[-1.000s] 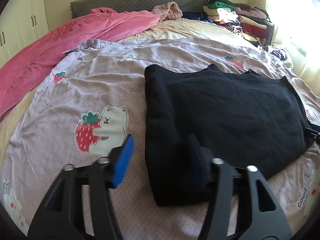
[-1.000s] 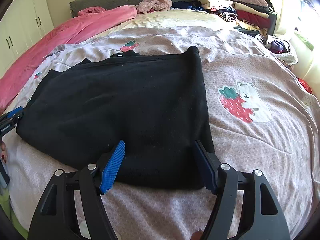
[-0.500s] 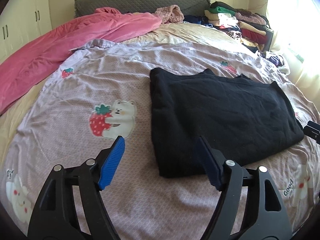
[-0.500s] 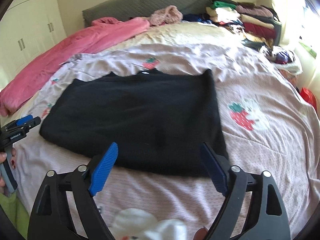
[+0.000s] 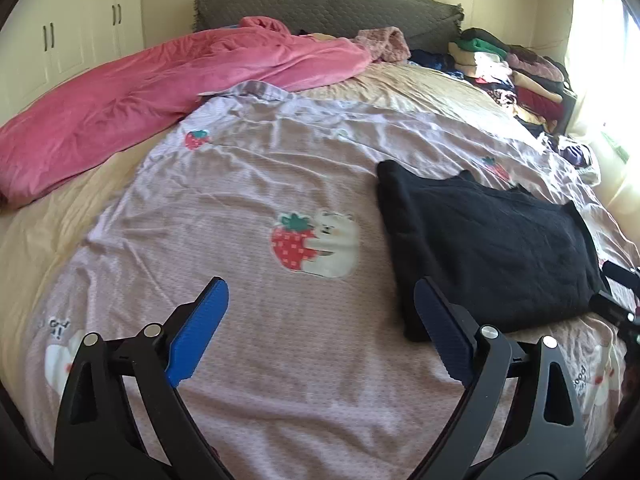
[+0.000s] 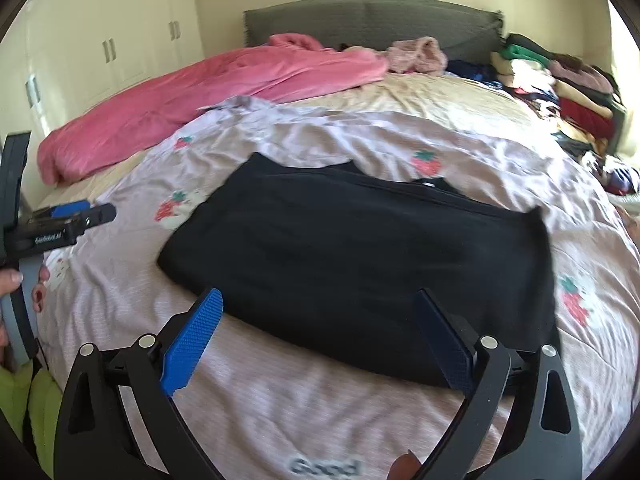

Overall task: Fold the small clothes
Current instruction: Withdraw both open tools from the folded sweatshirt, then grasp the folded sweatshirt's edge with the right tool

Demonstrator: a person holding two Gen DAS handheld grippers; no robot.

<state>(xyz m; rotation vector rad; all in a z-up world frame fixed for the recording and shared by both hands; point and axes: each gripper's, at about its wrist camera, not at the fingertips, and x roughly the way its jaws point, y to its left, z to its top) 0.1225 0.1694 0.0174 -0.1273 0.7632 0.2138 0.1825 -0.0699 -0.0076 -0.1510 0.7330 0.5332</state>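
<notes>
Left gripper (image 5: 320, 320) angled down over the lilac strawberry-print sheet (image 5: 240, 208), jaws just spread wide and empty, folded black garment (image 5: 488, 248) flat on the sheet, right gripper (image 6: 320, 336) tilted down before it, jaws likewise just opened, holding nothing.

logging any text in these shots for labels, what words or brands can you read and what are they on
"Good": printed on the lilac quilt, near edge in the right wrist view.
"Good" again, tilted, on the quilt at the right of the left wrist view; the mark beneath it is too blurred to read.
Dark print on the quilt at lower left: too blurred to read.
White lettering on the left gripper's body: too small to read surely.
</notes>
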